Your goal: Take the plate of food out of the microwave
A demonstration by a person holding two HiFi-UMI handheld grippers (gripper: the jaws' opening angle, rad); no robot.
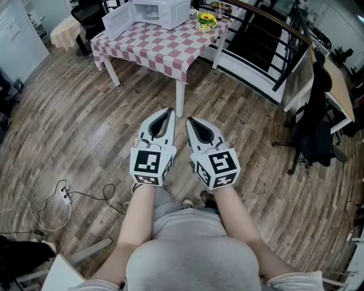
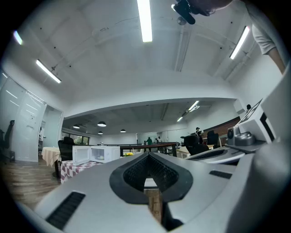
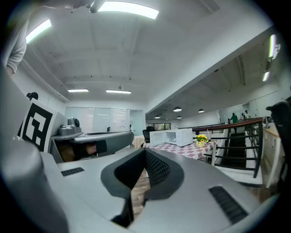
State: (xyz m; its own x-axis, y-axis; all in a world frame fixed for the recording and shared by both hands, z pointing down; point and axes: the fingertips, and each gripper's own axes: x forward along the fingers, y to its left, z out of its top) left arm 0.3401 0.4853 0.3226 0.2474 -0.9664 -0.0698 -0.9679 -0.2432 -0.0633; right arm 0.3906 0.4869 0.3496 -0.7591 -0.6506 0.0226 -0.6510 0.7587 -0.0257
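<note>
A white microwave (image 1: 161, 11) stands on a table with a red-and-white checked cloth (image 1: 159, 48), far ahead of me, its door (image 1: 116, 21) swung open to the left. Its inside is pale, and I cannot make out the plate of food. The microwave (image 2: 97, 154) shows small in the left gripper view, and the microwave (image 3: 175, 136) likewise in the right gripper view. My left gripper (image 1: 169, 112) and right gripper (image 1: 190, 121) are held side by side over the wooden floor, well short of the table. Both are shut and hold nothing.
Yellow flowers (image 1: 206, 20) sit on the table right of the microwave. A dark railing (image 1: 267, 34) runs behind the table. A black office chair (image 1: 311, 133) stands at the right. Cables and a power strip (image 1: 63, 196) lie on the floor at lower left.
</note>
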